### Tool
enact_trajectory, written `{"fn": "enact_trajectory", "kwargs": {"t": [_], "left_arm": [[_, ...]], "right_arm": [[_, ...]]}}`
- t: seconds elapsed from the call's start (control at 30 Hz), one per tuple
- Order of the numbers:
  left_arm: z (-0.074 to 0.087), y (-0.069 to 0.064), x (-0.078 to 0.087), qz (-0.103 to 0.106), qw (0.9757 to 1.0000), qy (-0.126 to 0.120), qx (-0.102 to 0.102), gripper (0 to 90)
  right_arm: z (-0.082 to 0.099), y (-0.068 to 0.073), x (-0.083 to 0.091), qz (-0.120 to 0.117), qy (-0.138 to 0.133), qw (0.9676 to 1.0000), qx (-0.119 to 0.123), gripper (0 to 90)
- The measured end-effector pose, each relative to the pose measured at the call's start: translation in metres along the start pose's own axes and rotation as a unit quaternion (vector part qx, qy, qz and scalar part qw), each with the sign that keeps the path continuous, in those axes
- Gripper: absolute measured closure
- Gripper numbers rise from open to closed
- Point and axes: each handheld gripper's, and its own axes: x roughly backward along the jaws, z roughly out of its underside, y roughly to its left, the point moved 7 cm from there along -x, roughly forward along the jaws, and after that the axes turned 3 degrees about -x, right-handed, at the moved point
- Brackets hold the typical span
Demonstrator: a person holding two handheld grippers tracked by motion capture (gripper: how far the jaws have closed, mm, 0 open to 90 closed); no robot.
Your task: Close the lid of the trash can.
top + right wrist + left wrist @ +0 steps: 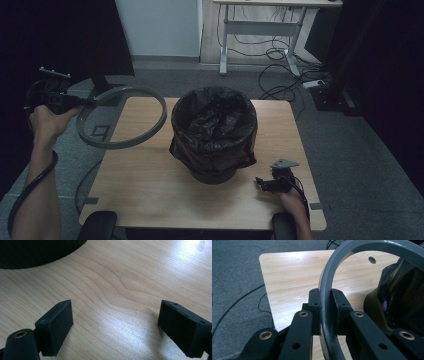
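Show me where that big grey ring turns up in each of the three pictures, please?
High view: the grey ring hangs at the left, over the table's left edge, held by the left hand-held gripper.
Left gripper view: the ring rises from the bottom centre and arcs to the top right, clamped between the black jaws.
Right gripper view: not in it.
Shared landmark: the bin with the black bag, right of the ring in both.

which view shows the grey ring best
The high view: the whole grey ring shows there, held up at the table's left edge by the left gripper, beside the bin. The left gripper view shows an arc of it clamped between the jaws. The right gripper view looks at bare tabletop.
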Motion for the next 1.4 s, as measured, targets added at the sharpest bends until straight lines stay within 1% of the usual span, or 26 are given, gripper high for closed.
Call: {"fn": "enact_trajectory", "kwargs": {"t": [0.23, 0.5, 0.67, 0.97, 1.23, 1.4], "left_arm": [[-0.014, -0.012, 0.003, 0.01, 0.9999, -0.004, -0.009, 78.8], [-0.032, -0.033, 0.0, 0.018, 0.9994, -0.005, -0.027, 78.8], [-0.042, -0.048, -0.008, 0.026, 0.9988, -0.003, -0.041, 78.8], [-0.053, -0.071, -0.028, 0.042, 0.9975, -0.003, -0.057, 78.7], [-0.064, -0.096, -0.045, 0.056, 0.9953, 0.004, -0.079, 78.7], [-0.07, -0.11, -0.056, 0.068, 0.9937, 0.005, -0.089, 78.7]], "right_arm": [[0.0, 0.0, 0.0, 0.0, 0.0, 1.0, 0.0, 11.8], [0.0, 0.0, 0.0, 0.0, 0.0, 1.0, 0.0, 11.8], [0.0, 0.0, 0.0, 0.0, 0.0, 1.0, 0.0, 11.8], [0.0, 0.0, 0.0, 0.0, 0.0, 1.0, 0.0, 11.8], [0.0, 0.0, 0.0, 0.0, 0.0, 1.0, 0.0, 11.8], [0.0, 0.0, 0.0, 0.0, 0.0, 1.0, 0.0, 11.8]]}}
